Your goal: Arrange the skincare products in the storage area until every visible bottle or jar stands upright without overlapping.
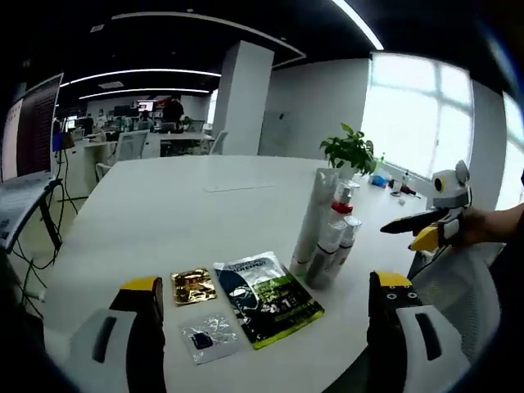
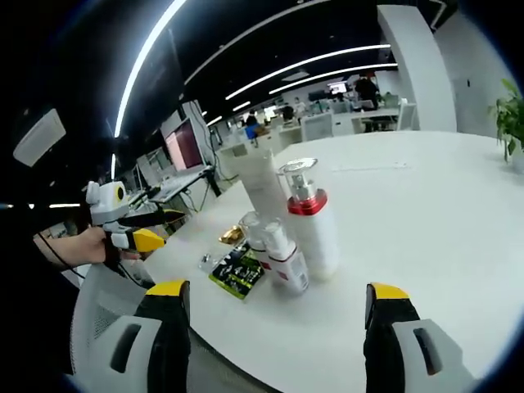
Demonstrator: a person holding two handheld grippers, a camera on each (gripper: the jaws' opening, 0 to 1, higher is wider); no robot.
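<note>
From the left gripper view, my left tool [image 1: 266, 327] hangs released over the desk [image 1: 164, 213]. At ten o'clock lies a gold sachet [image 1: 193, 286], at twelve a green packet [image 1: 267, 297], both flat. At one o'clock the bottles [image 1: 329, 229] cluster upright, long axes vertical, touching, so I judge spacing remains. In the right gripper view, my right tool [image 2: 278, 332] is released too, the red-collared pump bottle [image 2: 311, 217] at twelve.

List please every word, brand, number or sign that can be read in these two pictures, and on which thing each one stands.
None can be read.
Green and black sachet: print shows, too blurred to read.
Gold sachet and clear sachet: no legible text.
White bottles and tall tube: no legible label.
Monitor: content too small to read.
</note>
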